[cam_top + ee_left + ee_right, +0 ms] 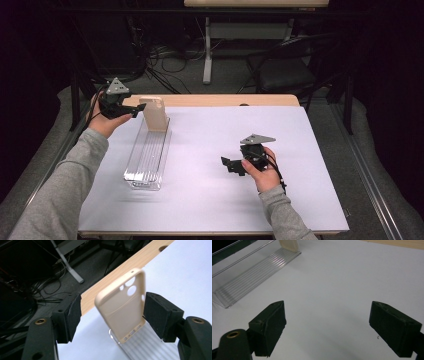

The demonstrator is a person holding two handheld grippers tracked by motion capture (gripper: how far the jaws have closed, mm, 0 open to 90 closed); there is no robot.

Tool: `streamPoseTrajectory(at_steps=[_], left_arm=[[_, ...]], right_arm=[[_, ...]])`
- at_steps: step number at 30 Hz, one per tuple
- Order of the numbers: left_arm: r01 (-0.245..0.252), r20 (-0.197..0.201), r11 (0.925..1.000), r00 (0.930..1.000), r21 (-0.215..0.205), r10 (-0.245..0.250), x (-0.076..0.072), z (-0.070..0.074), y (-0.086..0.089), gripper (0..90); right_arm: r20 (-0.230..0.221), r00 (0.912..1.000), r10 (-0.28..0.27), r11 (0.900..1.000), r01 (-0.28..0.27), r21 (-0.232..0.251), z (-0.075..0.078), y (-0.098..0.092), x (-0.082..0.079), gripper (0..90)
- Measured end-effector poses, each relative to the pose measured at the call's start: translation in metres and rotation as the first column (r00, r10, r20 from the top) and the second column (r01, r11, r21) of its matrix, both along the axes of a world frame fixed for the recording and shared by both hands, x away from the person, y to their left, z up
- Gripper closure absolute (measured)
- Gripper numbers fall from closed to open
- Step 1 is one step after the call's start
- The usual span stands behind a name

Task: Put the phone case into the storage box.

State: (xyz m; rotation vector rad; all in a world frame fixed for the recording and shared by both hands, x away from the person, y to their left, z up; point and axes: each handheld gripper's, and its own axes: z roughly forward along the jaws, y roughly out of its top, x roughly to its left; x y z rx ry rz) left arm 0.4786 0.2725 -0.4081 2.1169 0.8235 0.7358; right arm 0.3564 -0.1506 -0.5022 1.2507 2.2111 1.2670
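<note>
While the left claw [112, 315] stands spread around the beige phone case [121, 311], one pad looks to graze the case's edge and the other is well clear, so nothing is gripped. Case stands upright at the far end of the clear ribbed tray [147, 155], leaning slightly. Placement looks done; what is left is backing the left claw away. Right claw [327, 325] wide and empty, hovering low over the white surface [210, 200], well apart from tray.
</note>
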Motion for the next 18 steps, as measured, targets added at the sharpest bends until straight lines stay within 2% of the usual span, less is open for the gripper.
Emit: streamPoseTrajectory(at_steps=[2,7,10,13,16,18], left_arm=[[0.004,0.002,0.9997,1.0000,-0.025,-0.004,-0.002,0.001,-0.001,27.8],[0.015,-0.034,0.9943,0.9993,-0.106,-0.018,-0.005,0.006,-0.001,24.7],[0.010,-0.047,0.9938,0.9988,-0.111,-0.015,-0.007,0.007,-0.001,21.4],[0.008,-0.061,0.9910,0.9980,-0.134,-0.016,-0.008,0.009,0.000,20.3],[0.011,-0.068,0.9894,0.9975,-0.145,-0.021,-0.009,0.010,0.000,15.8],[0.013,-0.066,0.9872,0.9975,-0.159,-0.024,-0.011,0.011,0.000,15.7]], right_arm=[[0.000,1.0000,0.000,1.000,0.000,0.001,0.000,0.000,0.000,13.4],[0.000,1.0000,0.003,1.000,-0.003,0.002,0.000,0.000,0.000,13.4],[-0.001,1.0000,0.002,1.000,-0.002,0.003,0.000,0.000,0.000,13.4],[0.000,1.0000,0.004,1.000,-0.004,0.003,0.000,0.000,0.000,13.4],[0.000,1.0000,0.004,1.000,-0.004,0.003,0.001,0.000,0.000,13.4],[-0.001,1.0000,0.004,1.000,-0.004,0.004,0.001,0.000,0.000,13.4]])
